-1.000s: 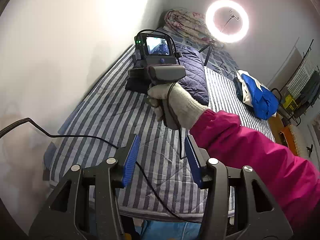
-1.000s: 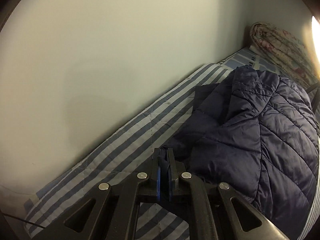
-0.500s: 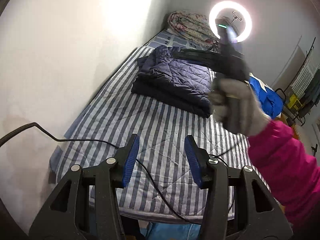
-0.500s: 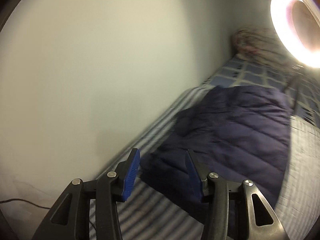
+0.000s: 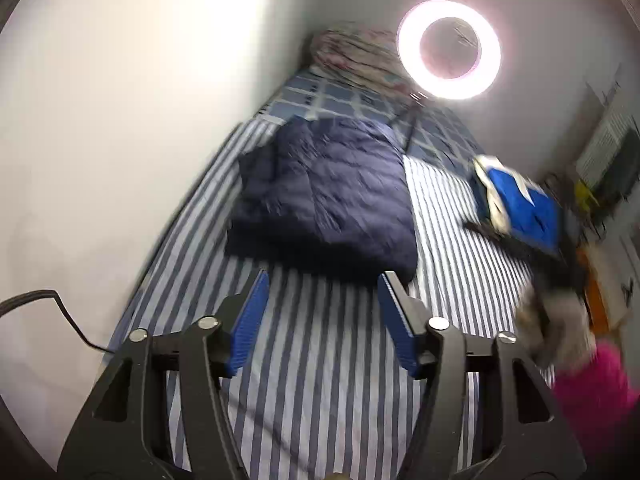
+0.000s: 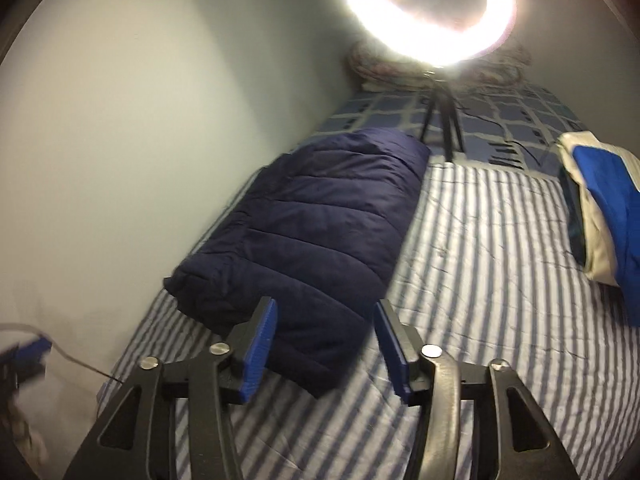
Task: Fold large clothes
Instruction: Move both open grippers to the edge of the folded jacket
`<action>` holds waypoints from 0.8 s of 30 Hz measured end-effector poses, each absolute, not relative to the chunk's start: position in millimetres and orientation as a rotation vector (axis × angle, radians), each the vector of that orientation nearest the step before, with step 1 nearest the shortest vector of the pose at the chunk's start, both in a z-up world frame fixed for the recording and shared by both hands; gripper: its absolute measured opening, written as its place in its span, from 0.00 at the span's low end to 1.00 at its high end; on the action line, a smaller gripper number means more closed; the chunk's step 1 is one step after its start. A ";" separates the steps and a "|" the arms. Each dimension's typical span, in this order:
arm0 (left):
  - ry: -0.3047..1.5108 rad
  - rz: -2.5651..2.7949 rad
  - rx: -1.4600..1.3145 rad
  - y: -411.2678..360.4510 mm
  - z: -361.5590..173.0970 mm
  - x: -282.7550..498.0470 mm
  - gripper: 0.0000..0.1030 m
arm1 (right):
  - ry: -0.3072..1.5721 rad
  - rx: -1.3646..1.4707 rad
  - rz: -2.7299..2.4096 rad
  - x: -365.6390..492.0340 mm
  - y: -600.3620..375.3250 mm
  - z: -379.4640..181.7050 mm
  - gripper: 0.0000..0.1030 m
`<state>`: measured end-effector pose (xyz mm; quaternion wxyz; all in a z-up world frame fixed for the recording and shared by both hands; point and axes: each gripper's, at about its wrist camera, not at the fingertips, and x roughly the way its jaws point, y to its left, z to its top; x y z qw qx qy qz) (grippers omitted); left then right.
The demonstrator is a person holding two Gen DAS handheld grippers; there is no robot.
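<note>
Striped bed (image 6: 480, 240) carries a folded navy puffer jacket (image 6: 312, 240) at frame center; left tool (image 5: 320, 320) and right tool (image 6: 324, 344) are opening, nothing between their jaws.

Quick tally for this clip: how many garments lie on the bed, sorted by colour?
Navy quilted jacket, folded, by the wall: 1
Blue and white garment, near the opposite edge: 1
Total: 2

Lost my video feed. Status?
Left gripper and right gripper opening, both empty. Navy jacket folded on striped bed. Nothing in the way.
</note>
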<state>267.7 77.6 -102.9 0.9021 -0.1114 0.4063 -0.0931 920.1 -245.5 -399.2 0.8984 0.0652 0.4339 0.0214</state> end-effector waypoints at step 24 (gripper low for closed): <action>0.964 0.076 0.039 91.1 -277.9 442.2 0.60 | 0.760 0.019 0.009 1108.4 -271.1 -445.4 0.50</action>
